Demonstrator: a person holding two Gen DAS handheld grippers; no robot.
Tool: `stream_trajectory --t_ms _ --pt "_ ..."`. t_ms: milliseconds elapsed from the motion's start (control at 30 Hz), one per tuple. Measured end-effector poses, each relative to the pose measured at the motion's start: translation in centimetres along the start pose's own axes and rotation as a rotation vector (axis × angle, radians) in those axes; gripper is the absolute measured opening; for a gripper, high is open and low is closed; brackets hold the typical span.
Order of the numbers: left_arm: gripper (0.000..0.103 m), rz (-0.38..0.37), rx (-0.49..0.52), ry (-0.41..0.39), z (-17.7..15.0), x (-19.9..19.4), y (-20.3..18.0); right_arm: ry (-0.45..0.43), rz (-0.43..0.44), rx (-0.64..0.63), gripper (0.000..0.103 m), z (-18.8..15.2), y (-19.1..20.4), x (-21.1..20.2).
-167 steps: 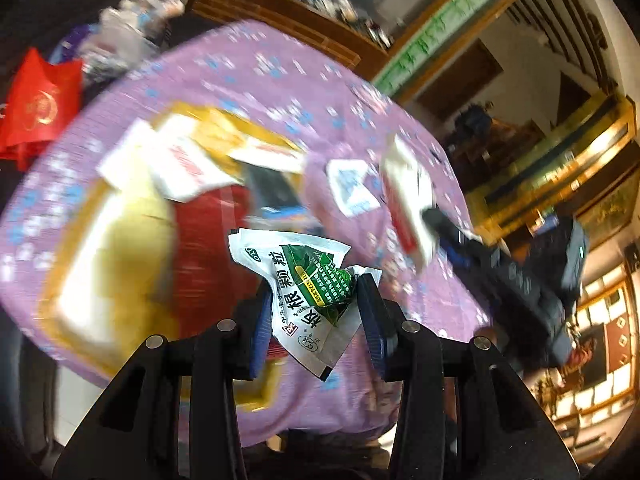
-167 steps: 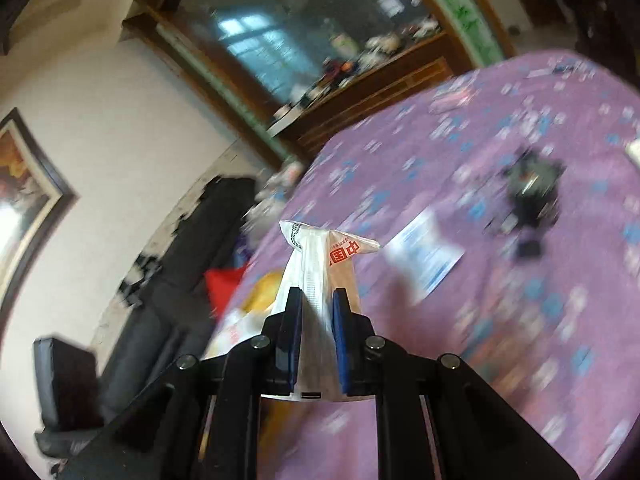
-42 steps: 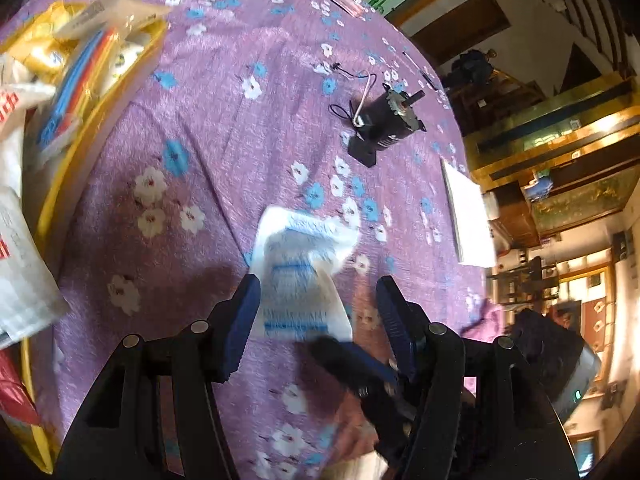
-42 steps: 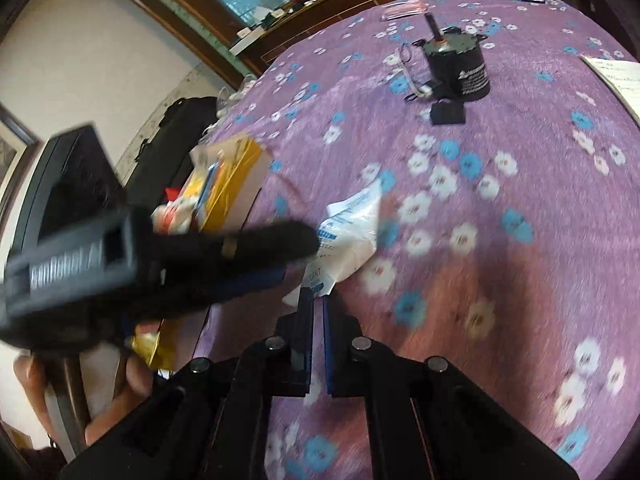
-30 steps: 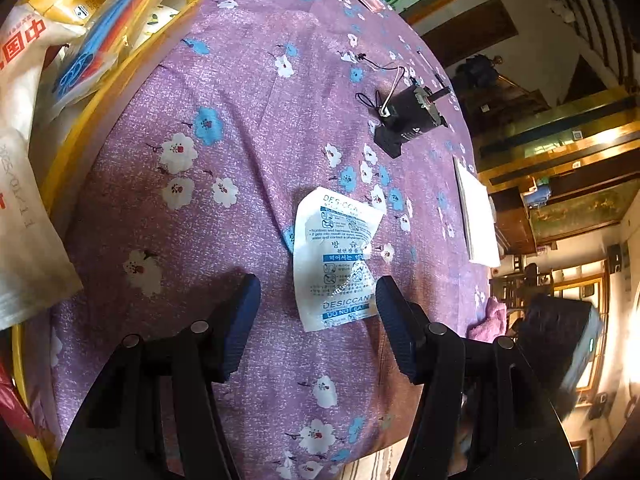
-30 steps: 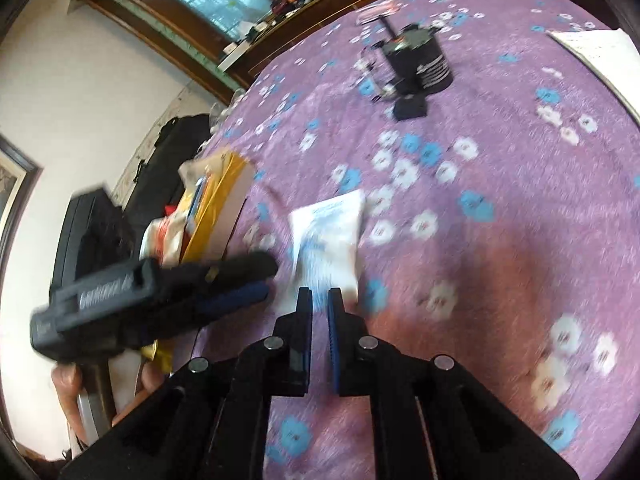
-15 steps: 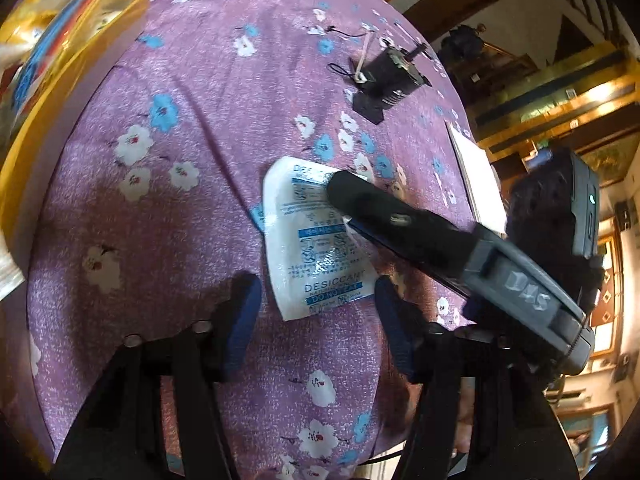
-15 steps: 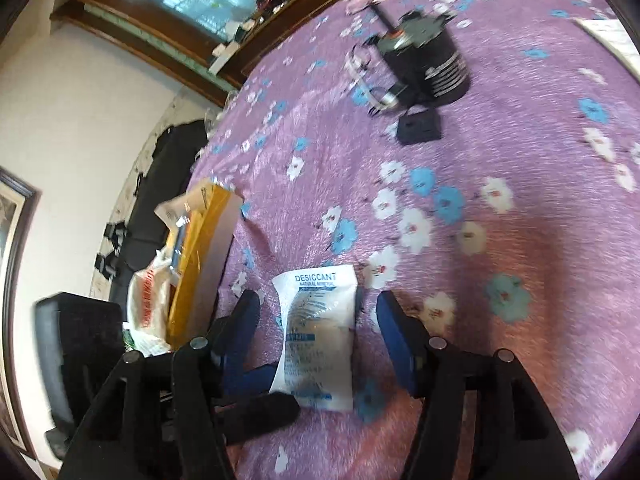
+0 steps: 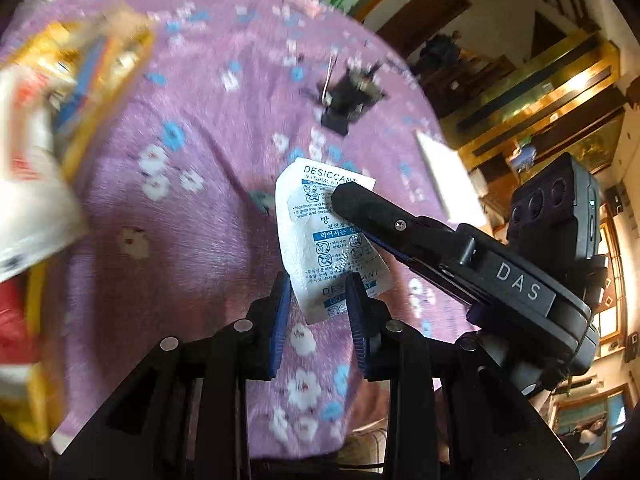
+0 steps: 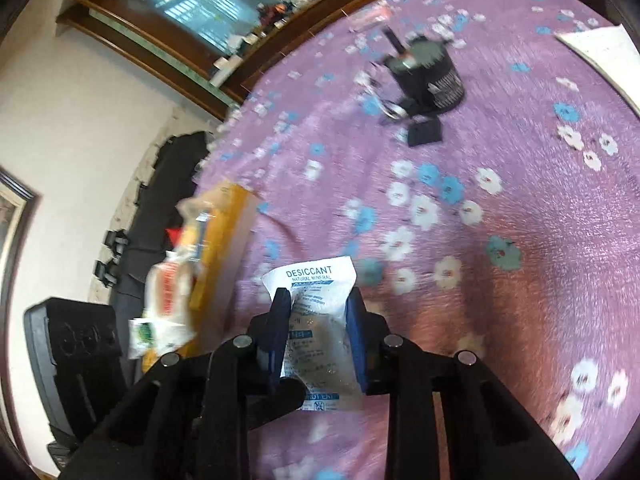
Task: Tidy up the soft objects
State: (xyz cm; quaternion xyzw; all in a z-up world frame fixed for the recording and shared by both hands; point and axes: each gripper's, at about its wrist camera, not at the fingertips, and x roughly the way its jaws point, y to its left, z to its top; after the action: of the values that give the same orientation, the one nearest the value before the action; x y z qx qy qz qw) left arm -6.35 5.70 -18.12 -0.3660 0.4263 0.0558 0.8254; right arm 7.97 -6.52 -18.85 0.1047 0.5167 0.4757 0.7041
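Observation:
A white desiccant packet (image 9: 320,236) with blue print lies on the purple flowered tablecloth (image 9: 192,240). My left gripper (image 9: 318,300) has its jaws closing on the packet's near end. My right gripper (image 10: 318,320) also straddles the packet (image 10: 316,300), jaws on either side of it; whether they press it is unclear. The right gripper's body shows in the left wrist view (image 9: 460,256), lying across the packet. A yellow box (image 9: 92,92) holding several soft packets sits at the left.
A black motor with wires (image 10: 428,76) and a small black block (image 10: 425,133) stand farther back on the table. A white sheet of paper (image 10: 604,48) lies at the right edge. A black chair (image 10: 76,344) stands beside the table.
Both grippers have moved in on the desiccant packet and their jaws have narrowed around it from opposite ends. The packet has stayed in place on the cloth.

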Motion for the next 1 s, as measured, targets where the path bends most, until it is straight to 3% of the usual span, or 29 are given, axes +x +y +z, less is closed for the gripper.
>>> stream_trajectory --t_ms 233,433,600,767,933,1000 --pt "0.027 0.05 0.001 -0.168 -0.5 -8.2 2.2 -0.002 0.122 -0.099 0.027 -0.1 7.7 1.2" --pt "0.027 0.078 -0.108 -0.275 0.1 -13.4 8.7 0.045 0.178 -0.238 0.027 -0.3 15.2 6.1" --pt "0.027 0.103 -0.18 -0.301 0.8 -14.1 13.4 0.087 0.143 -0.312 0.028 -0.8 18.4 10.4" --pt "0.028 0.076 -0.188 -0.309 0.0 -14.1 15.2 0.072 0.083 -0.34 0.03 -1.2 18.9 11.9" --pt "0.052 0.092 -0.156 -0.339 -0.5 -15.2 15.0 0.034 0.094 -0.334 0.032 -0.9 19.4 11.2" --pt "0.053 0.132 -0.122 -0.363 -1.1 -15.9 14.2 0.009 0.115 -0.333 0.044 -0.9 19.6 10.0"
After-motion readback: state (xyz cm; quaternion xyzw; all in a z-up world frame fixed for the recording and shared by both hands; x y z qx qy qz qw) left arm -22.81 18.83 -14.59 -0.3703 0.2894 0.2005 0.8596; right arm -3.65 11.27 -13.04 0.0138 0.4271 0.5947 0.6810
